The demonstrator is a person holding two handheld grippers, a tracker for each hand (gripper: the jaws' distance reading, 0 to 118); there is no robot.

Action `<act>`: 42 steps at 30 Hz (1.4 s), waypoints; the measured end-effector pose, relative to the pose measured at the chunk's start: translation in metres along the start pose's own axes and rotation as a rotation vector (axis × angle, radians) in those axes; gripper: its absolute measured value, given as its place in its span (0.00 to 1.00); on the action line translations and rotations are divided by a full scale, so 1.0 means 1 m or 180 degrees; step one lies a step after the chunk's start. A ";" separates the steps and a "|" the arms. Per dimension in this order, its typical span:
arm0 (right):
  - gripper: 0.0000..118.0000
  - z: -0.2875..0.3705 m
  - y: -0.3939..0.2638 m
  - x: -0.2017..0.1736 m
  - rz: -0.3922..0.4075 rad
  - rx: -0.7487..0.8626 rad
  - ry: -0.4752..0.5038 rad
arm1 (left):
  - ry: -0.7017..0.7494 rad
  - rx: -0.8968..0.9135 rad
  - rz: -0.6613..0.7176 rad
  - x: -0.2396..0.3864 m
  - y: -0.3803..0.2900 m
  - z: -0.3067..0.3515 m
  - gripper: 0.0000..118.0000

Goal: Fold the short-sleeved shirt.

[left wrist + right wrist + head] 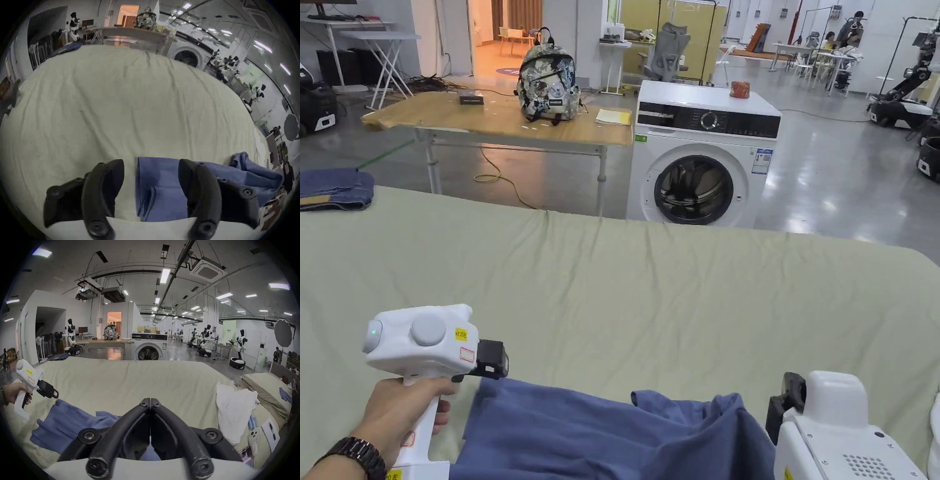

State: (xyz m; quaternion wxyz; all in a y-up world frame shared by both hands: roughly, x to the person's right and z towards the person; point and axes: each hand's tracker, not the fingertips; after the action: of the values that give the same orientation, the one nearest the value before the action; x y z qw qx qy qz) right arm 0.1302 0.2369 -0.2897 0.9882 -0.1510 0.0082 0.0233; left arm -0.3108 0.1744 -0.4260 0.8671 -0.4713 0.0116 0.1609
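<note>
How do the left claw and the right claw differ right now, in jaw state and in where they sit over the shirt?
The left claw has its jaws spread wide, with nothing between them; the right claw has its jaws closed tip to tip, gripping nothing. The left claw hovers at the left edge of the blue shirt; the right claw sits over its bunched right part. Both are hand-held white units with black jaws, above the bed sheet.
</note>
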 end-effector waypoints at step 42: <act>0.04 -0.113 -0.092 0.083 -0.0448 -0.2343 0.0262 | 0.0061 0.0586 -0.0531 0.014 -0.103 0.099 0.00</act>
State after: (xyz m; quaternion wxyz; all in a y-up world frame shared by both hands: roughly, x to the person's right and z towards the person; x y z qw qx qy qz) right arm 0.2163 0.1186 -0.3718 0.8659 -0.4970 0.0286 -0.0493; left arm -0.2811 0.2076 -0.2892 0.9169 -0.3905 -0.0047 0.0820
